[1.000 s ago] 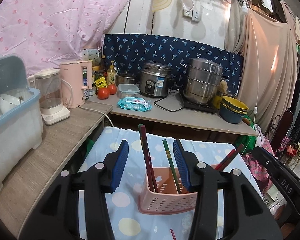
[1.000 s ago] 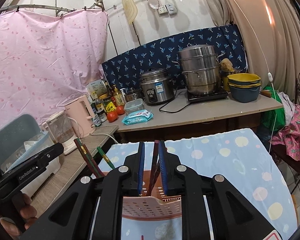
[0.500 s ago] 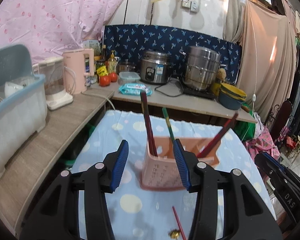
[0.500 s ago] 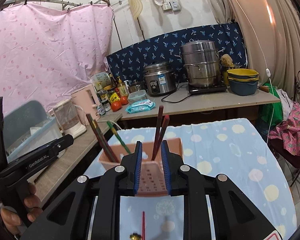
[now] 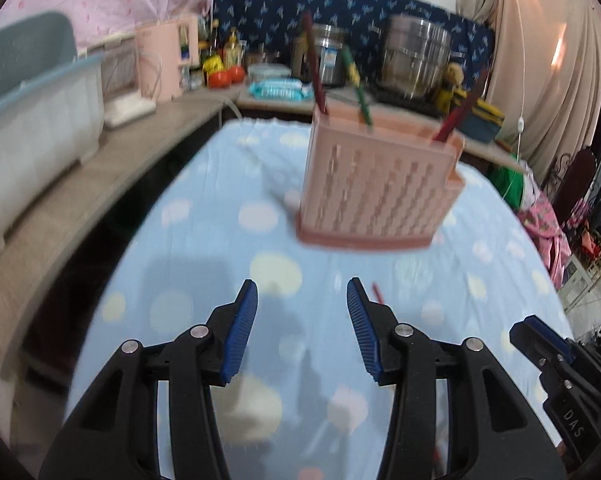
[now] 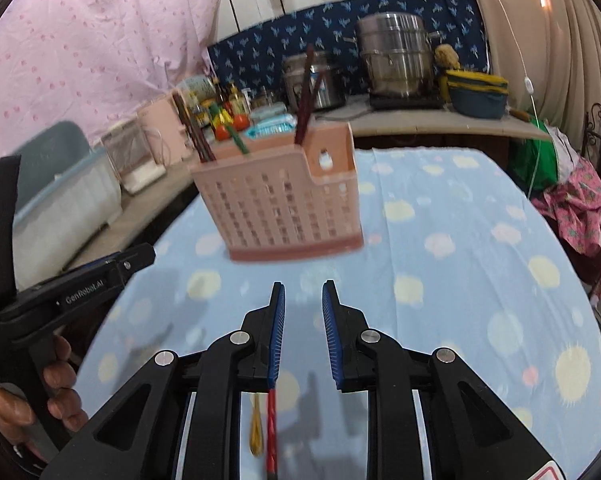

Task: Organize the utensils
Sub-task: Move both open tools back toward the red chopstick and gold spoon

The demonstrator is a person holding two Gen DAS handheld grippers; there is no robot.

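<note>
A pink slotted utensil holder [image 5: 376, 196] [image 6: 288, 208] stands on the blue dotted tablecloth [image 5: 204, 264]. Dark red chopsticks [image 5: 314, 72], a green one [image 5: 356, 84] and a red pair [image 5: 456, 116] stick up out of it. Low over the cloth in front of the holder, my left gripper [image 5: 302, 282] is open and empty. Beside it my right gripper [image 6: 303, 283] is open by a narrow gap with nothing in it. A red chopstick [image 6: 271, 428] and a small gold utensil [image 6: 255, 428] lie on the cloth under my right gripper.
A wooden counter on the left carries a grey-blue dish rack [image 5: 32, 120] and a pink kettle [image 5: 168, 60]. Steel pots [image 5: 414, 56], bowls and bottles line the back counter. A hand [image 6: 56, 380] holds the left gripper's handle. Clothes hang at the right.
Both grippers dropped from above the holder to just over the cloth before it. The dark red chopsticks that were between my right pads now stand in the holder.
</note>
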